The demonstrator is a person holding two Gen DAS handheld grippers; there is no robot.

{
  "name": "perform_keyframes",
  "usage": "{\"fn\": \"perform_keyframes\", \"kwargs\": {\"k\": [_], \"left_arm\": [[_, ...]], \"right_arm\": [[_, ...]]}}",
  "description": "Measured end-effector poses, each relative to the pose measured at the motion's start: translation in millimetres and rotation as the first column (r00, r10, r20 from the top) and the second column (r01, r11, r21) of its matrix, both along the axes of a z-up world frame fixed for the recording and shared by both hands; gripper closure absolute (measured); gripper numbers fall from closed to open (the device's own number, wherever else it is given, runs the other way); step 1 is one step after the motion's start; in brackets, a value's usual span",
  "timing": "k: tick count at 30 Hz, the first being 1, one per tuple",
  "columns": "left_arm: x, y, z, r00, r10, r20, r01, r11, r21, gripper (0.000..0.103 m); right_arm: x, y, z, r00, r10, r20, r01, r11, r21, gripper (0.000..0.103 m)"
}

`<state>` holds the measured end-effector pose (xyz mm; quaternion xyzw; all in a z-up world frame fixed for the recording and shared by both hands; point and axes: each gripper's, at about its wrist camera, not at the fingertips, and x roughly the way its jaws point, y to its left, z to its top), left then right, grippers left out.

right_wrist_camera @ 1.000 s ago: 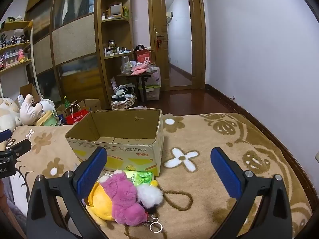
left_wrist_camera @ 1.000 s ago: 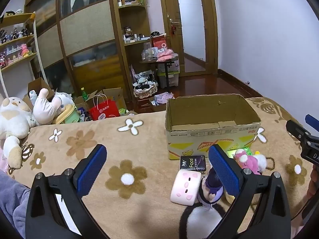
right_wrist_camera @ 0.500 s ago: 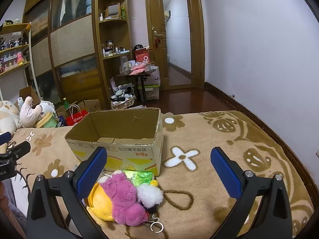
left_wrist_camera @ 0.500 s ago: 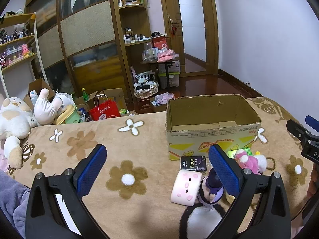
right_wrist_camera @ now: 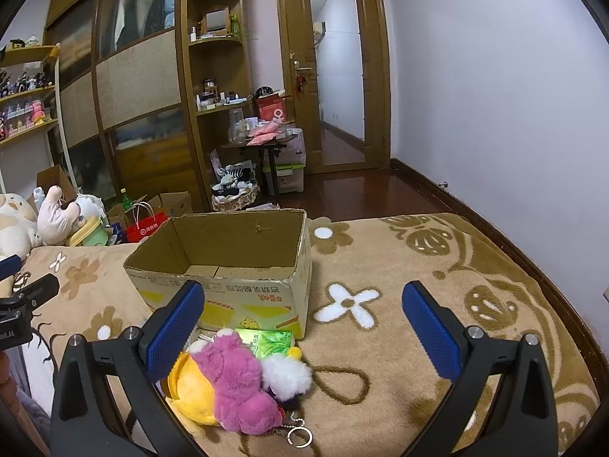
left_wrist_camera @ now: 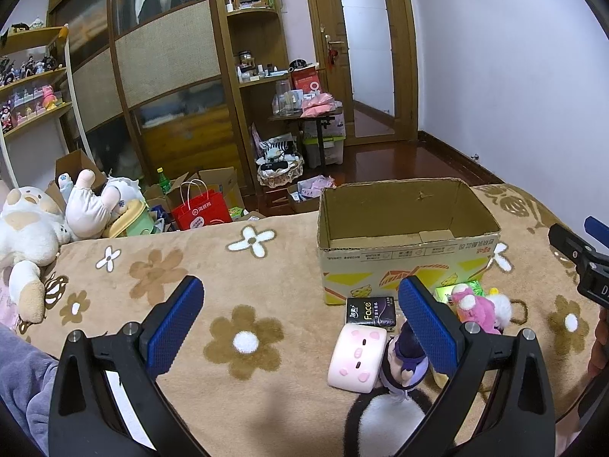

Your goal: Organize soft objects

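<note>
Hovering over the floral blanket (left_wrist_camera: 266, 342), the left claw (left_wrist_camera: 300, 327) and right claw (right_wrist_camera: 304, 331) are both gaping, gripping nothing — the pink plush (right_wrist_camera: 236, 384) is lying just before the cardboard box (right_wrist_camera: 228, 301) (beside a pink pig cushion (left_wrist_camera: 356, 358)).

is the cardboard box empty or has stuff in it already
Empty as far as visible: the open brown cardboard box shows bare inner walls and floor flaps; the pink plush toy lies outside it.
</note>
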<state>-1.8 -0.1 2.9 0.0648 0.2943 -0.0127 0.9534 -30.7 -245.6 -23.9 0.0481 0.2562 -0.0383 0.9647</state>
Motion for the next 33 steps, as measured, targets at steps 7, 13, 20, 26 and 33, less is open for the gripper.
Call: {"fn": "perform_keyframes", "kwargs": {"k": [7, 13, 20, 26, 33], "left_arm": [[-1.3, 1.6, -1.0, 1.0, 0.0, -0.002, 0.0, 1.0, 0.001, 0.002], [-1.4, 1.6, -1.5, 1.0, 0.001, -0.004, -0.001, 1.0, 0.002, 0.002], [-3.5, 2.2, -3.1, 1.0, -0.002, 0.0, 0.002, 1.0, 0.001, 0.002], [-2.4, 2.0, -4.3, 1.0, -0.002, -0.003, 0.002, 1.0, 0.002, 0.002], [-1.9, 1.9, -4.1, 1.0, -0.002, -0.004, 0.002, 1.0, 0.003, 0.002]], "right_arm": [[1.7, 0.1, 1.1, 1.0, -0.003, 0.001, 0.003, 1.0, 0.002, 0.0], [1.5, -0.3, 1.5, 1.0, -0.003, 0.0, 0.003, 1.0, 0.001, 0.0], [1.8, -0.9, 0.6, 1.0, -0.003, 0.001, 0.003, 1.0, 0.002, 0.0], [1.8, -0.8, 1.0, 1.0, -0.004, -0.001, 0.004, 1.0, 0.007, 0.0], [1.9, -1.2, 1.1, 1.0, -0.003, -0.001, 0.003, 1.0, 0.004, 0.0]]}}
